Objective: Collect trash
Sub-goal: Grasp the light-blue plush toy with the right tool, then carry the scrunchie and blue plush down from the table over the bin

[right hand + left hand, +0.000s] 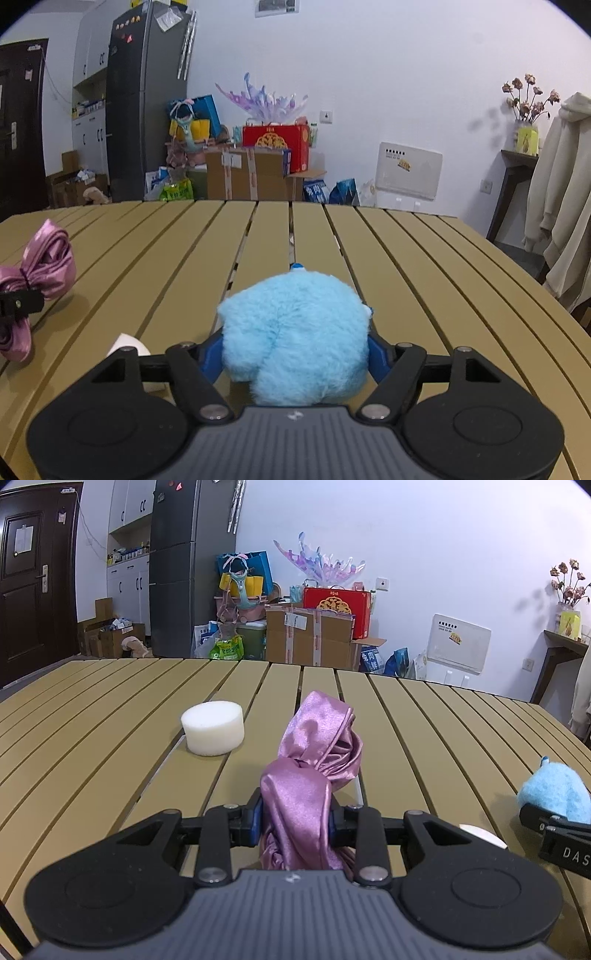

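Fingers [212, 354] around blue plush ball [295, 332]

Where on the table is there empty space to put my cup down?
The slatted table is bare on its far half and right side, beyond the blue fluffy ball. There is also bare room left of the white foam puck. The near middle is crowded: the purple satin cloth, the ball and both grippers sit there.

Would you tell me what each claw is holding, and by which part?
Left claw: shut on the purple satin cloth, at its near bunched end. Right claw: closed around the fluffy blue plush ball, across its sides.
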`<state>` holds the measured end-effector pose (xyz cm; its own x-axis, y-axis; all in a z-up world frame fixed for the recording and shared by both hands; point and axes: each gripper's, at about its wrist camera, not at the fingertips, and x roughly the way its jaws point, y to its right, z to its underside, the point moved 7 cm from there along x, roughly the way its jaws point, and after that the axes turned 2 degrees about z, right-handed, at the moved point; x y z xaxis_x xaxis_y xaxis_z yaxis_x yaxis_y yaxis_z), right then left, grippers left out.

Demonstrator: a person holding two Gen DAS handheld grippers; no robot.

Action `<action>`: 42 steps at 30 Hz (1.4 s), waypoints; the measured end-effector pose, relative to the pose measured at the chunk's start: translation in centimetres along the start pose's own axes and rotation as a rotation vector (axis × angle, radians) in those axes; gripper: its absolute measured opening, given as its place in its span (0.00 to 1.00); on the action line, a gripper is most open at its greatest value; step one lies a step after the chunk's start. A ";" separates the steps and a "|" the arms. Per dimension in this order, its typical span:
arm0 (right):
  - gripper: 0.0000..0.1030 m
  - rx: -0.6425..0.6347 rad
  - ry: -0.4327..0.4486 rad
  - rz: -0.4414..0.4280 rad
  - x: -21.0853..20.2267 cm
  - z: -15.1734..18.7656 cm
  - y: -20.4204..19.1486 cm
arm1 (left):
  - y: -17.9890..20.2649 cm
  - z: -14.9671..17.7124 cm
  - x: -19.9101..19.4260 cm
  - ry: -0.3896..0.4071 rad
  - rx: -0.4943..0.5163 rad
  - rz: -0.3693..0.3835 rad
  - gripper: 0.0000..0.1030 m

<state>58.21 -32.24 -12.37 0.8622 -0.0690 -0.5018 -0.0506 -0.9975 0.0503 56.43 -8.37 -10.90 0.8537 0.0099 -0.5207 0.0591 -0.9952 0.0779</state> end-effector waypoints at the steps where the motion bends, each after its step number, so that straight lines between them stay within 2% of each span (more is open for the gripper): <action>1: 0.70 0.001 0.006 0.005 -0.1 -0.1 0.1 | 0.0 -0.1 0.0 -0.001 -0.001 0.002 0.30; 11: 0.70 0.016 0.007 0.007 -2.3 -0.7 0.6 | -1.0 -1.3 -2.8 0.012 -0.014 0.010 0.30; 19: 0.70 0.002 0.083 -0.008 -8.0 -2.1 -0.1 | -1.3 -1.8 -7.5 0.040 -0.014 0.042 0.30; 25: 0.70 -0.038 0.119 -0.009 -12.7 -1.9 -1.0 | -1.9 -1.6 -11.2 0.039 -0.028 0.065 0.30; 42: 0.70 -0.056 0.086 -0.051 -23.7 3.7 -3.0 | -4.9 1.7 -22.1 0.036 -0.003 0.054 0.30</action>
<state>36.07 -27.67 -3.88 0.9030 -0.0144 -0.4294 0.0204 -0.9969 0.0762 36.43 -3.91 -1.18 0.8737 -0.0402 -0.4849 0.0141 -0.9941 0.1079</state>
